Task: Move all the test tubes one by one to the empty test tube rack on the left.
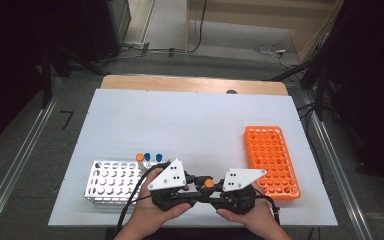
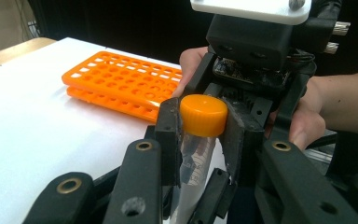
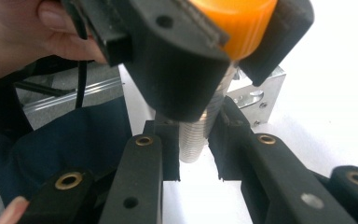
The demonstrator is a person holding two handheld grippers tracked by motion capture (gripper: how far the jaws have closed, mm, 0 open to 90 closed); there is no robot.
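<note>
A clear tube with an orange cap is held between my two grippers near the front edge of the table. My left gripper is shut on the cap, one pad on each side of it. My right gripper is shut on the tube's ribbed body below the cap. The two grippers face each other, the left gripper coming in from the left and the right gripper from the right. A hand holds each one.
An empty orange rack lies at the right on the white table cover. A metal rack stands at the front left, with three capped tubes, one orange and two blue, at its far right corner.
</note>
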